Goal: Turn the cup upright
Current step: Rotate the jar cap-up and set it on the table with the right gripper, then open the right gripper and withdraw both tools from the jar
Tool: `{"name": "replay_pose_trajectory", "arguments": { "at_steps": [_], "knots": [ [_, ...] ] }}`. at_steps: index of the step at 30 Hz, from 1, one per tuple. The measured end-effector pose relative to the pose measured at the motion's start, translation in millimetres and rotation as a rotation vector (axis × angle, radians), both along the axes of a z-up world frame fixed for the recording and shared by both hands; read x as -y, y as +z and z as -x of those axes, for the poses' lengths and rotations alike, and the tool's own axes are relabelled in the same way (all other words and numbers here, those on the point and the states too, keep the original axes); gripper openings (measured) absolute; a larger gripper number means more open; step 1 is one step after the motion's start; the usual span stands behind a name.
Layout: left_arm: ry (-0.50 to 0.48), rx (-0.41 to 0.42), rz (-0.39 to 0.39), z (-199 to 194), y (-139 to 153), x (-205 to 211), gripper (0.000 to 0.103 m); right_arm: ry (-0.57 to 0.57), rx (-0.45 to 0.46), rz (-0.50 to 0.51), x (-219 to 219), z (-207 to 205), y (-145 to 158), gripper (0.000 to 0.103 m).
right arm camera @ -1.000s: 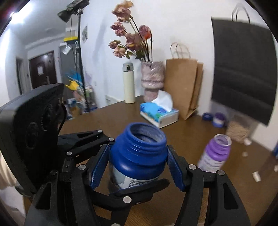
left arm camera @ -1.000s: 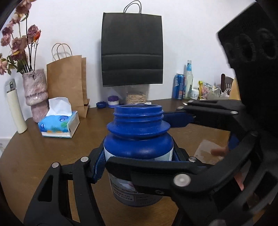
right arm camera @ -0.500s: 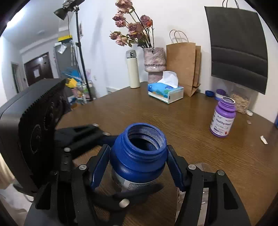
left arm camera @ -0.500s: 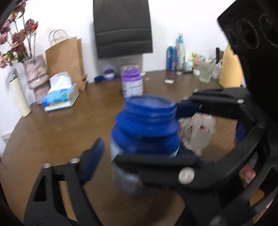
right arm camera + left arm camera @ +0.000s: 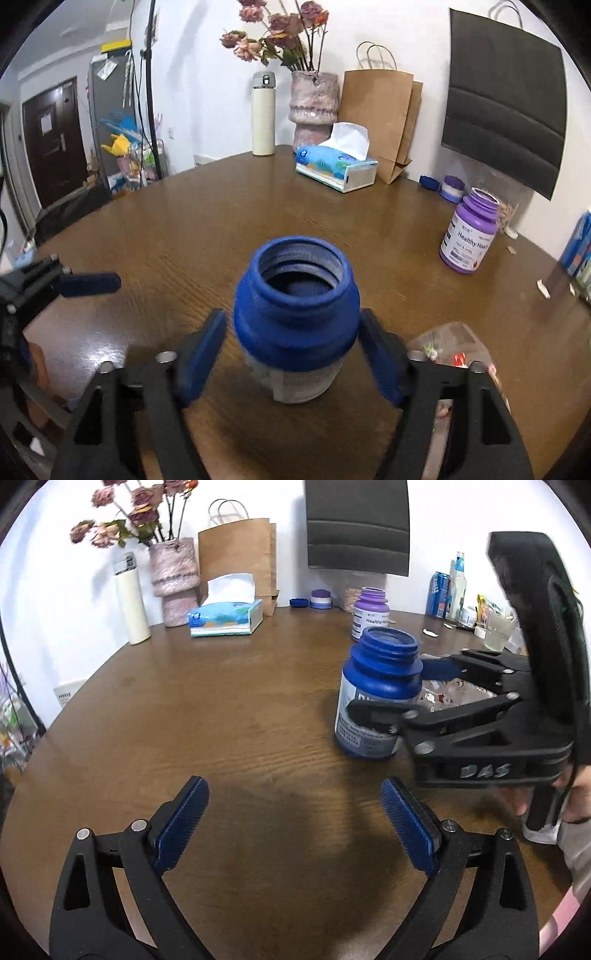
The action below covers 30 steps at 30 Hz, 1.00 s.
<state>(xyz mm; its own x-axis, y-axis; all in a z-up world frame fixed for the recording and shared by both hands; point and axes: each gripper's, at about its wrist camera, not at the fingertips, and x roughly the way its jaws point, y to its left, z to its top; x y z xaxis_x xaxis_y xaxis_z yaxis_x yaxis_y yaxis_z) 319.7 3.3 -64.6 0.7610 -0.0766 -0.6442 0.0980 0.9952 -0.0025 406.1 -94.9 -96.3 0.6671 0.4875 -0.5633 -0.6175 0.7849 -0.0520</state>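
Observation:
The blue jar (image 5: 376,701) stands upright on the brown table (image 5: 221,720), mouth open at the top; it also shows in the right wrist view (image 5: 295,325). My right gripper (image 5: 295,354) straddles the jar, its blue pads a little off each side, jaws open. In the left wrist view the right gripper (image 5: 424,690) reaches the jar from the right. My left gripper (image 5: 293,823) is open and empty, drawn back toward the table's near side, left of the jar. One of its fingers (image 5: 88,284) shows at the left of the right wrist view.
A purple bottle (image 5: 469,236) stands beyond the jar at right. A clear plastic wrapper (image 5: 450,343) lies just right of the jar. Tissue box (image 5: 225,618), pink vase with dried flowers (image 5: 173,579), white thermos (image 5: 131,602), paper bags and cans line the far edge.
My left gripper let go of the jar, opened and pulled back and to the left. My right gripper's pads have opened slightly off the jar, which now stands on the table.

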Motion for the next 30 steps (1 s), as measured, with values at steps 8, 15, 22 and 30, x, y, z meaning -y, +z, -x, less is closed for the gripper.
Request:
{"name": "replay_pose_trajectory", "arguments": {
  "at_steps": [8, 15, 22, 30],
  "knots": [
    [0.050, 0.114, 0.020, 34, 37, -12, 0.095, -0.102, 0.037, -0.043, 49, 67, 46, 0.081],
    [0.102, 0.226, 0.014, 85, 63, -26, 0.103, -0.294, 0.009, -0.119, 115, 129, 56, 0.081],
    [0.105, 0.263, 0.009, 97, 73, -24, 0.103, -0.321, 0.026, -0.143, 125, 156, 58, 0.081],
    [0.128, 0.296, -0.002, 116, 83, -28, 0.103, -0.315, -0.002, -0.221, 119, 154, 55, 0.081]
  ]
}}
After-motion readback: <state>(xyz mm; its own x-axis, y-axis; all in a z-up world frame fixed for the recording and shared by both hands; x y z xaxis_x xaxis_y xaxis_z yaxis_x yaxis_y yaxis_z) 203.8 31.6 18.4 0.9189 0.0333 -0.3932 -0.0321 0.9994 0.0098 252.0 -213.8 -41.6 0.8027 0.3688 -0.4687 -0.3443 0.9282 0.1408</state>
